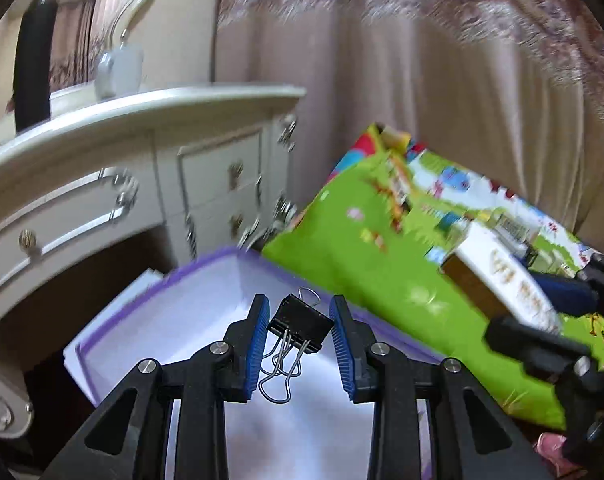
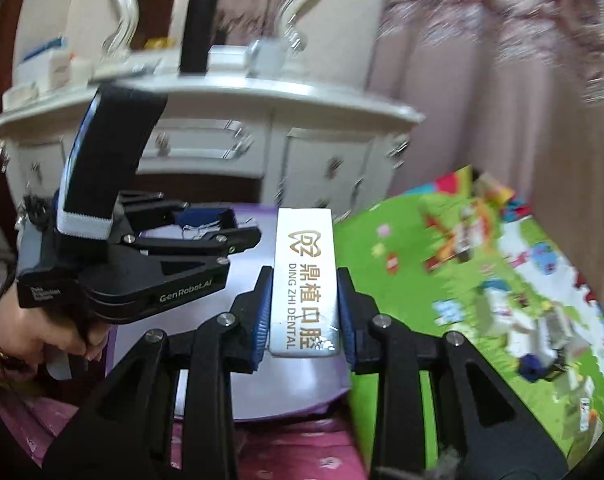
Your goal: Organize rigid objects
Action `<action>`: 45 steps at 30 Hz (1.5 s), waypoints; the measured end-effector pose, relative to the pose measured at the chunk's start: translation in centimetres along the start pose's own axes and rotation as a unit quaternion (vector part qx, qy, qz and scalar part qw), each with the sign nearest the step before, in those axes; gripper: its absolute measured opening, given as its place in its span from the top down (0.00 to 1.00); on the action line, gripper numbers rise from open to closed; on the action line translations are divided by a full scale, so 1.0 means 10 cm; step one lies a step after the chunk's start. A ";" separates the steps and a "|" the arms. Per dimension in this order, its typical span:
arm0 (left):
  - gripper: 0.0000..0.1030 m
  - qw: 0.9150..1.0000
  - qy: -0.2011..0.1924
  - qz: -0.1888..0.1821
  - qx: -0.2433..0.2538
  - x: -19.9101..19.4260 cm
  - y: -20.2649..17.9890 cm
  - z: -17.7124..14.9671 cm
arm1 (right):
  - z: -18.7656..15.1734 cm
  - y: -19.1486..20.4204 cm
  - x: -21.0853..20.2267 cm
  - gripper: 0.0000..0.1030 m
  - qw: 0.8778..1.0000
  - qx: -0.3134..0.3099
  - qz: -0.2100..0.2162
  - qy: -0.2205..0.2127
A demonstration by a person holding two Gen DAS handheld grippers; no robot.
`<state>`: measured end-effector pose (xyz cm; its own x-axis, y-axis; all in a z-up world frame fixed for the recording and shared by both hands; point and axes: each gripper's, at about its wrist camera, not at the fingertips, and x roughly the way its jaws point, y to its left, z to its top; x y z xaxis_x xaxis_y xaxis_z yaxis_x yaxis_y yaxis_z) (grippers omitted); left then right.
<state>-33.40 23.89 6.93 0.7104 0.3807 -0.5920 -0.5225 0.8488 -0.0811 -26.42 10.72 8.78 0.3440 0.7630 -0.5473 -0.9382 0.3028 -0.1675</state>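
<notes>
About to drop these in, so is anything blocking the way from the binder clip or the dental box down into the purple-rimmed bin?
Nothing visible. The binder clip hangs over the purple-rimmed bin; the dental box is beside it.

The white box (image 2: 305,280) carries a gold tooth-shaped logo with "DZ", the Chinese characters 鼎植口腔, and beneath them "DING ZHI DENTAL". The left hand-held gripper (image 2: 246,236) has "GenRobot.AI" printed on its black body; a smaller label beside it is too blurred to read
</notes>
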 end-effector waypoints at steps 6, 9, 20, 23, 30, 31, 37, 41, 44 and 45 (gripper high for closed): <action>0.68 0.997 0.059 0.028 -0.028 0.18 0.32 -0.21 | -0.11 0.21 0.42 0.67 0.997 -0.012 0.047 0.065; 0.68 0.996 0.073 0.039 -0.033 0.21 0.41 -0.28 | -0.16 0.29 0.54 0.67 0.995 -0.018 0.063 0.079; 0.18 0.987 0.115 0.099 -0.045 0.34 0.37 -0.29 | -0.27 0.25 0.49 0.39 0.992 0.013 0.096 0.082; 0.16 0.989 0.101 0.101 -0.042 0.29 0.29 -0.22 | -0.31 -0.03 0.35 0.28 0.993 0.058 0.085 0.063; 0.14 0.992 0.119 0.032 0.008 0.40 -0.29 -0.13 | -0.74 -1.04 -0.09 0.20 0.978 0.203 -0.002 0.042; 0.14 0.991 0.129 0.006 0.019 0.45 -0.45 -0.13 | -0.86 -1.19 -0.15 0.20 0.974 0.223 -0.020 0.044; 0.14 0.974 0.178 -0.103 0.094 0.75 -1.44 -0.18 | -1.79 -2.09 -0.58 0.20 0.920 0.357 -0.138 0.081; 0.14 0.958 0.175 -0.170 0.153 1.10 -2.28 -0.09 | -2.37 -2.53 -1.00 0.20 0.872 0.438 -0.201 0.089; 0.14 0.938 0.176 -0.203 0.217 1.47 -2.87 0.01 | -2.66 -2.73 -1.27 0.20 0.844 0.473 -0.234 0.090; 0.14 0.932 0.175 -0.211 0.236 1.60 -3.04 0.05 | -2.73 -2.76 -1.37 0.20 0.839 0.479 -0.243 0.090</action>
<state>-5.95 4.36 0.35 0.5654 -0.0970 -0.8191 0.0927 0.9942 -0.0538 -6.25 -23.69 -1.47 0.5855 0.3442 -0.7339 -0.1985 0.9387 0.2819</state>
